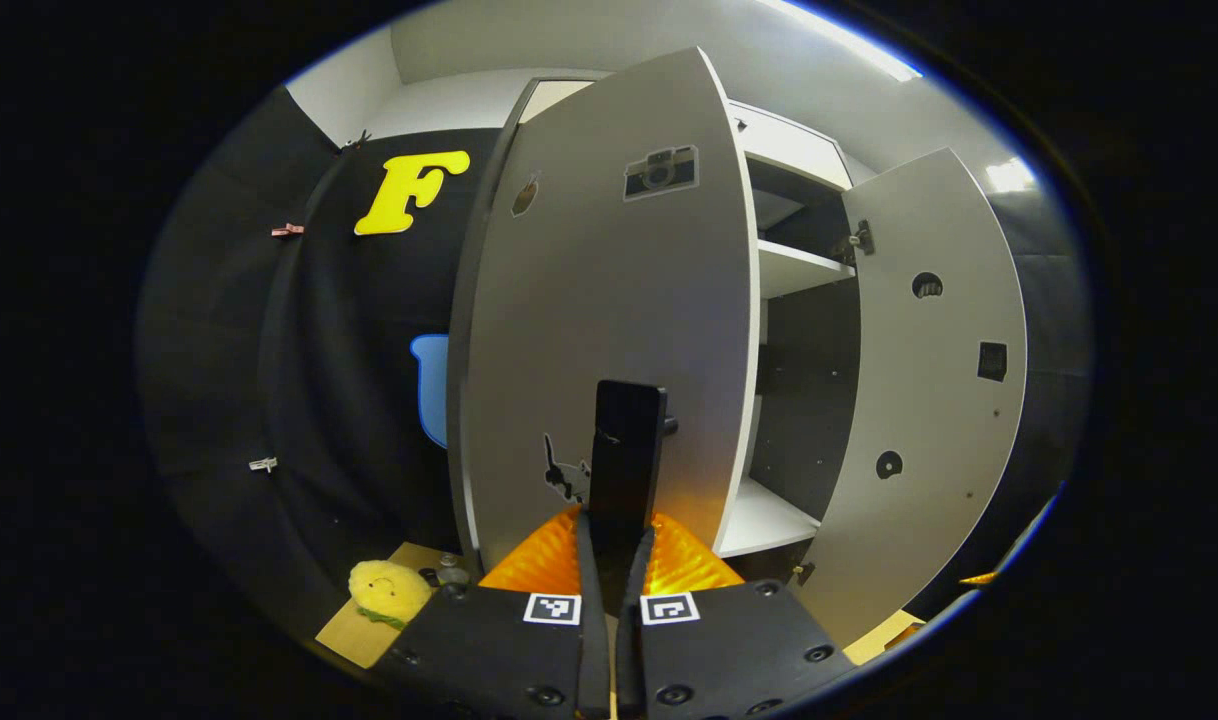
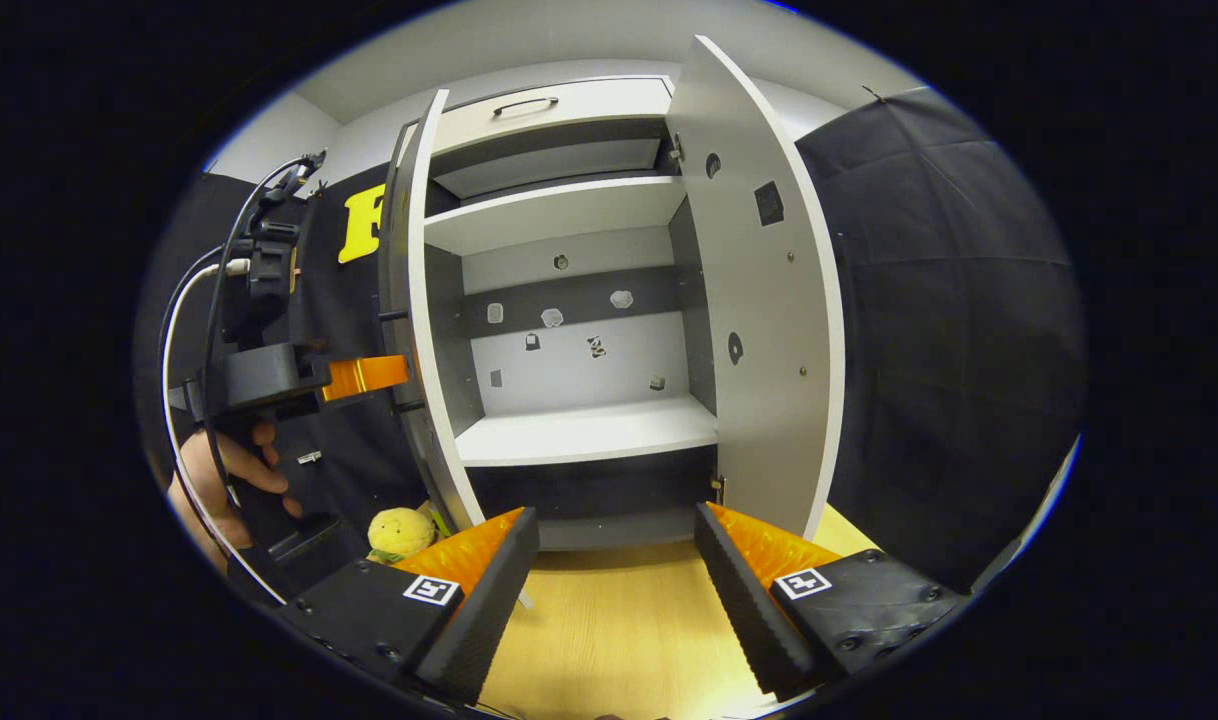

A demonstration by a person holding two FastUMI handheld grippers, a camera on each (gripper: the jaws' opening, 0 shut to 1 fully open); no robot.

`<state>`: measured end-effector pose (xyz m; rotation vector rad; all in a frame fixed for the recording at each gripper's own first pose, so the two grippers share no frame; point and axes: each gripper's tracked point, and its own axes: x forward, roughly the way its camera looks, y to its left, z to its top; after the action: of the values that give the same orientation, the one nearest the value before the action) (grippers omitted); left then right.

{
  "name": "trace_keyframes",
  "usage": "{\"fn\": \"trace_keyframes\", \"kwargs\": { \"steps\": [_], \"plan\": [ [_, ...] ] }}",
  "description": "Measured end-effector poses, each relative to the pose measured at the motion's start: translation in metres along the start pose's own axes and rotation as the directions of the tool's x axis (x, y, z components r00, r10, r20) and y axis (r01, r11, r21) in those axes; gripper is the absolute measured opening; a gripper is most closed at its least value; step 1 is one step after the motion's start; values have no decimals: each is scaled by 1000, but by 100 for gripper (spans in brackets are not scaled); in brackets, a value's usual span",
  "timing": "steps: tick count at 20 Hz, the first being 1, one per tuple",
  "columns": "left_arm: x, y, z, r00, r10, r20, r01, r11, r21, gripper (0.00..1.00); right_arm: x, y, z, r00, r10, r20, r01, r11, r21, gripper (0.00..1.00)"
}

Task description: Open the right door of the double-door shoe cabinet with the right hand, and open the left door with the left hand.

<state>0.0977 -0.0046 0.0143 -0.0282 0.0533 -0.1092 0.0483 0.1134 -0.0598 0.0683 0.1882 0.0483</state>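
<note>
Shoe cabinet (image 2: 569, 300) with both doors swung open, standing at the far edge of the wooden floor (image 2: 619, 630).

My left gripper (image 1: 619, 560) is closed narrow on the dark handle (image 1: 626, 450) of the left door (image 1: 609, 300), both fingers pressing on it; in the right gripper view the same gripper (image 2: 364, 375) sits at that door's (image 2: 419, 330) outer face, with my hand (image 2: 219, 480) on its grip. My right gripper (image 2: 617, 570) hangs with its jaws wide and holding nothing, in front of the lower shelf (image 2: 584, 435). The right door (image 2: 769, 330) stands wide open beside it. A yellow plush toy (image 2: 399, 530) lies on the floor by the left door's bottom corner.
</note>
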Motion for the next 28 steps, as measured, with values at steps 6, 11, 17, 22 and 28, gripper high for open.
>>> {"fn": "trace_keyframes", "kwargs": {
  "steps": [6,11,17,22,28],
  "plan": [
    [-26,39,2,1000,21,1,-21,1000,21,8,-12,7,1,999,-22,24,23,999,-25,99],
    [-40,70,4,1000,2,-6,-2,1000,19,7,-14,6,-2,999,-36,12,37,998,-43,99],
    [-46,130,9,998,65,6,-65,997,51,5,-15,-3,-6,998,-61,-17,60,996,-61,99],
    [-44,146,9,1000,23,-19,-23,1000,7,5,-11,-10,7,997,-78,-8,77,994,-83,99],
    [-60,146,20,992,125,1,-125,991,38,5,-13,-23,35,998,-42,36,46,994,-104,98]
  ]
}}
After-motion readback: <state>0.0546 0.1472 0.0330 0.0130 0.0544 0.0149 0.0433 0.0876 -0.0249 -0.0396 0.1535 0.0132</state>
